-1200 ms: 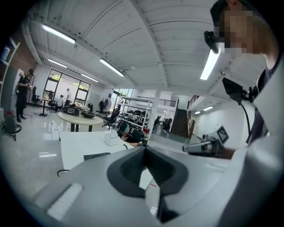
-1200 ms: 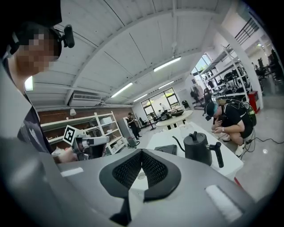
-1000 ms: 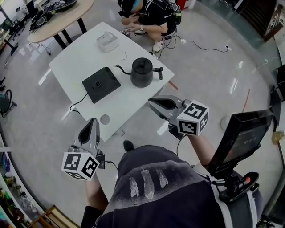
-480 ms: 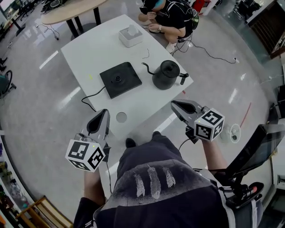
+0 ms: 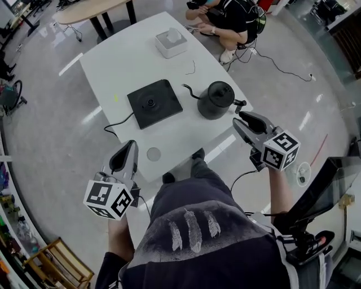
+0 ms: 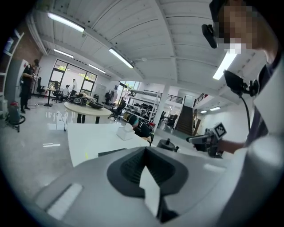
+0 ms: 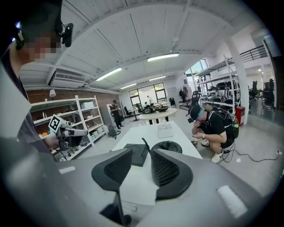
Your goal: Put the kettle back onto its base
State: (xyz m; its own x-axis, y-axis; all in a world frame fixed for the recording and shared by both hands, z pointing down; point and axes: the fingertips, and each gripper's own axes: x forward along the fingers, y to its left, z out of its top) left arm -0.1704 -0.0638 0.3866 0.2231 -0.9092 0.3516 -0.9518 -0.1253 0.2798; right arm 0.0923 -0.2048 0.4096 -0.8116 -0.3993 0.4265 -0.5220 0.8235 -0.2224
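Kettle [image 5: 215,100] stands on the table [image 5: 121,62] just right of the base [image 5: 154,103], apart from it and close to the table's right edge, with its spout toward the base and its handle outward. The base top is bare, with open tabletop around it. The right gripper [image 5: 246,119] hangs off that edge, beyond the kettle from the base and near the handle. Its jaws have just been opening to a narrow gap, with nothing between them. The left gripper [image 5: 128,148] is nearer than the base, at the near table edge, jaws together and empty.

Only the right gripper view shows that gap. The head view alone shows a cable [image 5: 115,123] leaving the base leftward and a small disc [image 5: 153,153] nearer than the base. A white box [image 5: 171,43] sits beyond the base, and a crouching person [image 5: 231,17] is farther off.
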